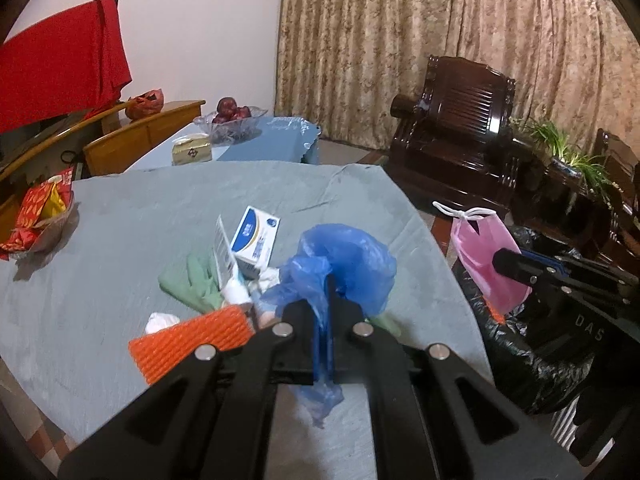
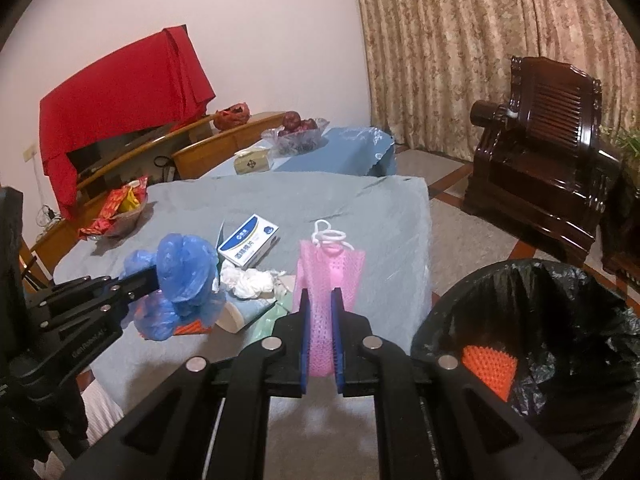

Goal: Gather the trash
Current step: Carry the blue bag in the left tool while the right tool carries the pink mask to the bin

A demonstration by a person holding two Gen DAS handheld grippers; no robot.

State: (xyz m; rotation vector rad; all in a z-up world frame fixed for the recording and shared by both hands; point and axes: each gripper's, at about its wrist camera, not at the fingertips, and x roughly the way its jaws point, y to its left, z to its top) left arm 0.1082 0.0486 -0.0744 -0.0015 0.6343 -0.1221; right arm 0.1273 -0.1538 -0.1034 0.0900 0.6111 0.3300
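Each tool is made of black matte plastic, with angular linkage arms that have triangular cut-outs. Round silver pins sit at the pivots. The left tool (image 1: 329,300) and the right tool (image 2: 322,312) have blue pads inside the fingers. Faint grey letters are printed on the side.

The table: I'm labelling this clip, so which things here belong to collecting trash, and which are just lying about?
Job in hand:
- blue plastic bag, in the left gripper
- pink mesh pouch, in the right gripper
- black-lined trash bin
- orange mesh piece
- crumpled tissues
- blue-and-white box

Lying about:
- fruit bowl
- snack basket
- wooden armchair
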